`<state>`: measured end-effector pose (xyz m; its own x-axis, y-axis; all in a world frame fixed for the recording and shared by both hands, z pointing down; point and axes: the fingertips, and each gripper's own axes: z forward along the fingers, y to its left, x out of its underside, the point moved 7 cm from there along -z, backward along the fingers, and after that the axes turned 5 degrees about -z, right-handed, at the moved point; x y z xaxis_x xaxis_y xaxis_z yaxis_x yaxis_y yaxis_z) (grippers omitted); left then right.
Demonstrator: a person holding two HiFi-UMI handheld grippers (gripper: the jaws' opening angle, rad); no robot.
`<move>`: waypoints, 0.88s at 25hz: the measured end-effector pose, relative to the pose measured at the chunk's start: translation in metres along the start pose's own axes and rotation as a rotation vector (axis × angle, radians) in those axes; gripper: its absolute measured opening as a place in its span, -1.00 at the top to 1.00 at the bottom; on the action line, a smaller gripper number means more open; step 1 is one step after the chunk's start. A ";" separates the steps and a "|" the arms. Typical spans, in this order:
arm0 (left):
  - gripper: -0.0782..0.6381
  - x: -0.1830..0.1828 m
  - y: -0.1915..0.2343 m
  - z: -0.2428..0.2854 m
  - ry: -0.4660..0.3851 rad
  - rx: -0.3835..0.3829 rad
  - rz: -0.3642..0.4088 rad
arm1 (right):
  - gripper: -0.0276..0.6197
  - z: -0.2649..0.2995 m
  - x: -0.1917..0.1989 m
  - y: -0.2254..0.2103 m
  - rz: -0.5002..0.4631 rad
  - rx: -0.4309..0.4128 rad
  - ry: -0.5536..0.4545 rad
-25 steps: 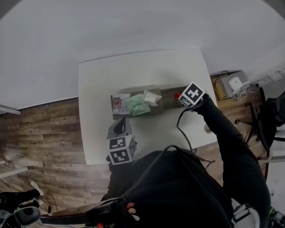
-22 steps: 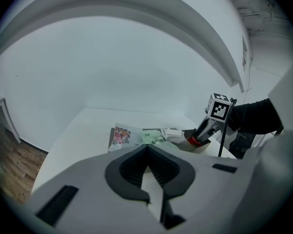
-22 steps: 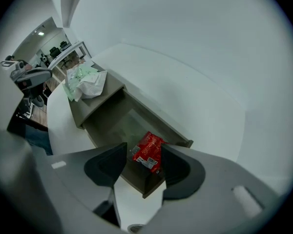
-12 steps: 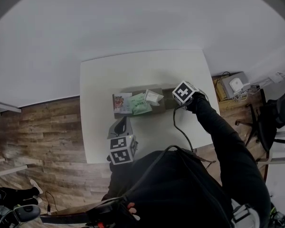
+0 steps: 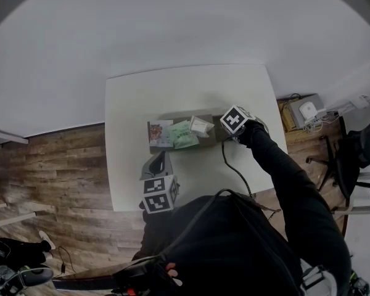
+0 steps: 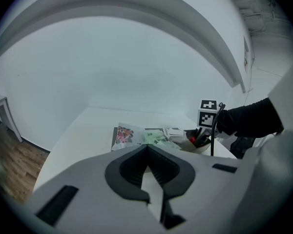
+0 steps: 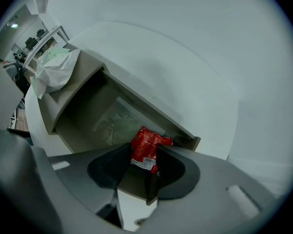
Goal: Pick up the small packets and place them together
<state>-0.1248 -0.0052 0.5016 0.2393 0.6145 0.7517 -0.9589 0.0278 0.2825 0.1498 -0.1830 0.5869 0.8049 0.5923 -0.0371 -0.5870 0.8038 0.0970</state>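
Now down into the end compartment of the brown cardboard tray point(image 7: 83, 89) with the right gripper point(image 7: 143, 155), pointing straight at its floor. Partly open, having just been closing, with a red packet point(image 7: 148, 141) upright in the gap (touching one pad at most, not clamped). Further along the same tray: a white packet point(image 5: 200, 126), green packets point(image 5: 182, 135) and a picture-printed packet point(image 5: 159, 132), close together. Held over the front part of the white table point(image 5: 172, 91), short of the tray and angled down toward the packets: the left gripper point(image 6: 147, 147), closed tip to tip on nothing.
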 end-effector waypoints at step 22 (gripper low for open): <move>0.78 0.000 -0.003 0.001 0.008 0.005 -0.001 | 0.84 -0.005 0.006 -0.006 0.032 0.027 -0.022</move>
<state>-0.1219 -0.0064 0.5010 0.2390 0.6205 0.7469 -0.9579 0.0247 0.2860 0.1572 -0.1839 0.5811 0.7877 0.6160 -0.0112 -0.6102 0.7825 0.1242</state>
